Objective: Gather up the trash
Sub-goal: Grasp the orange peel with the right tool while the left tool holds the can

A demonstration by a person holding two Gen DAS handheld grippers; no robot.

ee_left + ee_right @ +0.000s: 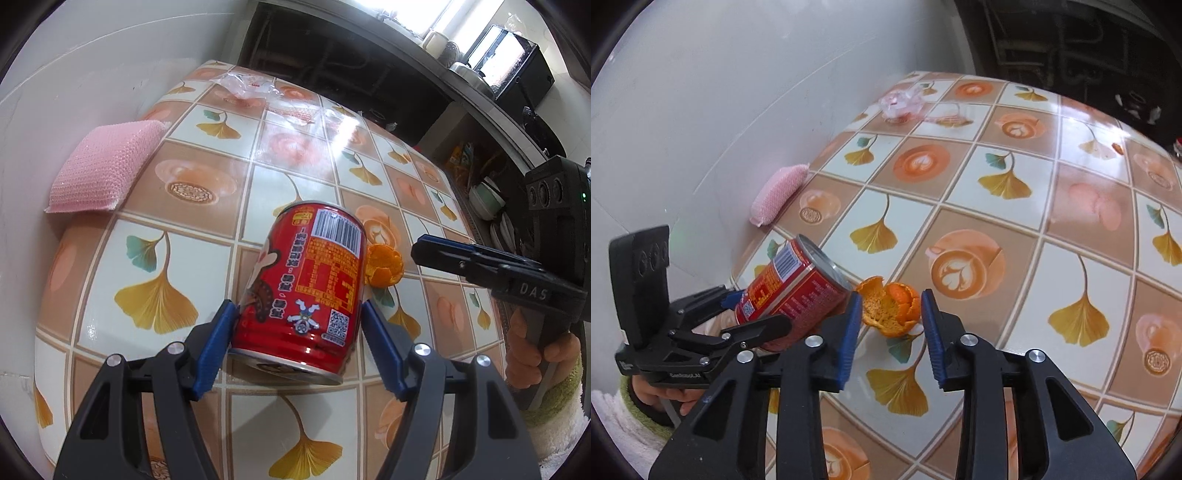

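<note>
A red drink can [306, 280] is tilted between the blue pads of my left gripper [301, 321], which is shut on its sides. In the right wrist view the can [798, 291] leans with its metal end toward the orange peel [890, 310]. The curled peel lies on the tiled tablecloth, just past the fingertips of my right gripper [891, 321]. That gripper is open, its pads stand on either side of the peel and do not press on it. From the left wrist view the peel [384, 267] shows beside the can, with the right gripper [419, 251] close to its right.
A pink sponge [107, 170] leans on the white wall at the table's left edge. Crumpled clear plastic wrappers [255, 86] lie at the far end. A dark counter with dishes [487, 199] runs along the right. A hand in a white and green sleeve [535, 354] holds the right gripper.
</note>
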